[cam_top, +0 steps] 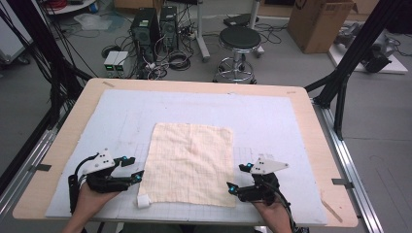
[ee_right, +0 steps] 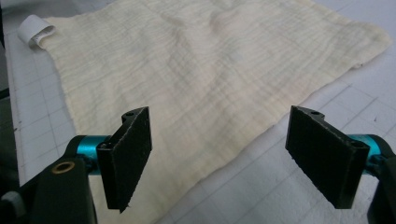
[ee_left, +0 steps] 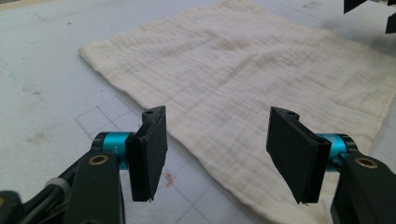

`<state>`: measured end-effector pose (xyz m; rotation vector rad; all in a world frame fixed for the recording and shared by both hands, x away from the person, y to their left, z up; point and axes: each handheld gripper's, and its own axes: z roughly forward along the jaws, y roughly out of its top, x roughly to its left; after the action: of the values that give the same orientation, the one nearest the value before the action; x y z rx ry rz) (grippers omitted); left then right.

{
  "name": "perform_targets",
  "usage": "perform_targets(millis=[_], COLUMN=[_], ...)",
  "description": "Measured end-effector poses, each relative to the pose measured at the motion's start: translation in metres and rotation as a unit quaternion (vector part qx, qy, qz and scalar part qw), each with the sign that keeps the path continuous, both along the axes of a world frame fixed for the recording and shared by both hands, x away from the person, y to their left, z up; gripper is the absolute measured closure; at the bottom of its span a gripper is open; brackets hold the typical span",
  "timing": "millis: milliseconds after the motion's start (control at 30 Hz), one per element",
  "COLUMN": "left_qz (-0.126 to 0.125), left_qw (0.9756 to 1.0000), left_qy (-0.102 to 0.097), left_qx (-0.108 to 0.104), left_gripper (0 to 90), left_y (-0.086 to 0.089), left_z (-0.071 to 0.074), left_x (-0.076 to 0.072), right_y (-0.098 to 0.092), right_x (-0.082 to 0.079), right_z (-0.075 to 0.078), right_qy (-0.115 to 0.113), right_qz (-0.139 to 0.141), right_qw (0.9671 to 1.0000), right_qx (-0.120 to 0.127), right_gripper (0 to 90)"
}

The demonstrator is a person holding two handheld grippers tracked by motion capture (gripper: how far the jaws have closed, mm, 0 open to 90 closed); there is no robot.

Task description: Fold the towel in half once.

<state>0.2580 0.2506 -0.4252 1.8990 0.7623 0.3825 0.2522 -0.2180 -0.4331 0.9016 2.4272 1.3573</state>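
Both hand-held grippers, left and right, stood released beside the cloth; each should pinch only one near corner.

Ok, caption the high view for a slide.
Two open grippers, left and right, flank a cream cloth lying flat on the grey mat.

Black tools, teal pivots, grey top plates.
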Motion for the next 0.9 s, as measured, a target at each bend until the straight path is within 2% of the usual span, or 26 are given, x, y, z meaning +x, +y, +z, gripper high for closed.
perform_targets(millis=[67, 233, 433, 500, 633, 767, 900], left_qz=[0.001, 0.002, 0.005, 0.010, 0.013, 0.011, 0.021], left_qw=[1.0000, 1.0000, 1.0000, 0.9999, 0.9999, 0.9999, 0.9997], left_qy=[0.001, 0.001, -0.005, -0.002, 0.008, 0.004, -0.002], left_qx=[-0.002, 0.000, 0.001, -0.007, -0.006, -0.001, -0.012], left_gripper=[38.1, 38.1, 38.0, 37.9, 37.5, 37.6, 37.6], left_y=[0.002, 0.000, 0.003, 0.004, 0.002, 0.000, 0.005], left_z=[0.000, 0.000, 0.002, 0.002, 0.004, 0.012, 0.023], left_x=[0.001, 0.002, 0.000, 0.001, 0.009, 0.018, 0.036], right_y=[0.002, 0.009, 0.015, 0.017, 0.022, 0.027, 0.034], right_x=[0.002, 0.002, 0.007, 0.010, 0.019, 0.037, 0.048], right_z=[0.000, 0.003, 0.006, 0.011, 0.021, 0.032, 0.044], right_qy=[0.000, -0.004, 0.013, 0.005, -0.004, -0.012, -0.021], right_qz=[-0.002, 0.000, 0.010, 0.013, 0.011, 0.003, 0.003], right_qw=[0.9999, 0.9999, 0.9996, 0.9995, 0.9992, 0.9991, 0.9989], right_qx=[-0.010, -0.016, -0.021, -0.029, -0.038, -0.040, -0.041], right_gripper=[22.2, 22.2, 22.2, 22.2, 22.2, 21.9, 21.7])
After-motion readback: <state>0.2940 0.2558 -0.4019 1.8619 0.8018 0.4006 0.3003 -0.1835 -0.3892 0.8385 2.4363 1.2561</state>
